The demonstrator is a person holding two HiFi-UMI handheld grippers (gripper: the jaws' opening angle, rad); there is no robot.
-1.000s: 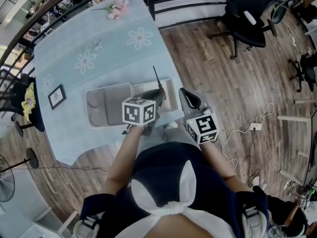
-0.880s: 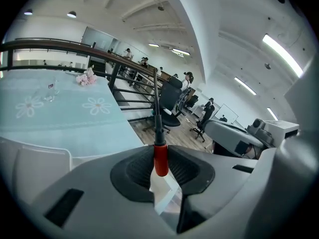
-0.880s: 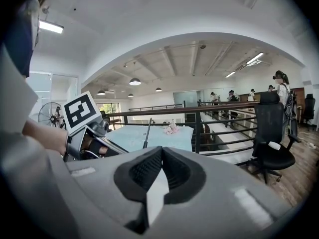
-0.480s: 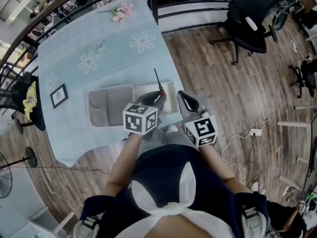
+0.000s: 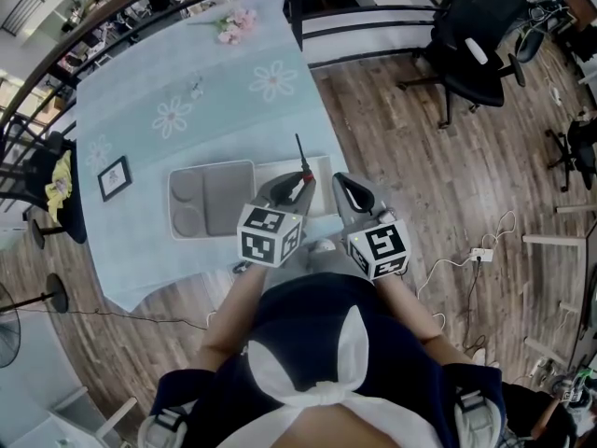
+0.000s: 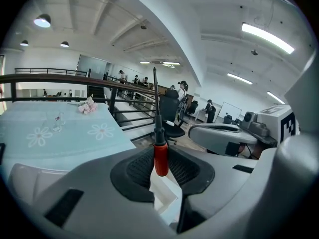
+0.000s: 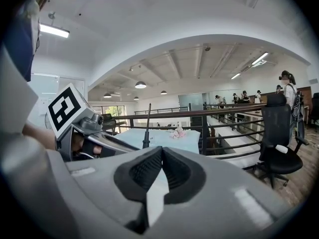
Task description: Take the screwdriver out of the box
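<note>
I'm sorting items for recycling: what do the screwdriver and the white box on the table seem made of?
Screwdriver: smooth, slightly glossy red handle, probably plastic; thin dark straight shaft, likely metal. Box: plain white, smooth walls, probably plastic, though too small to be sure.

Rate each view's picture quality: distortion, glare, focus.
Head view: strong fisheye curves the table edges; even light, sharp. Left gripper view: black round vignette, ceiling strip light blown out, screwdriver crisp. Right gripper view: same vignette, lamp glares.
</note>
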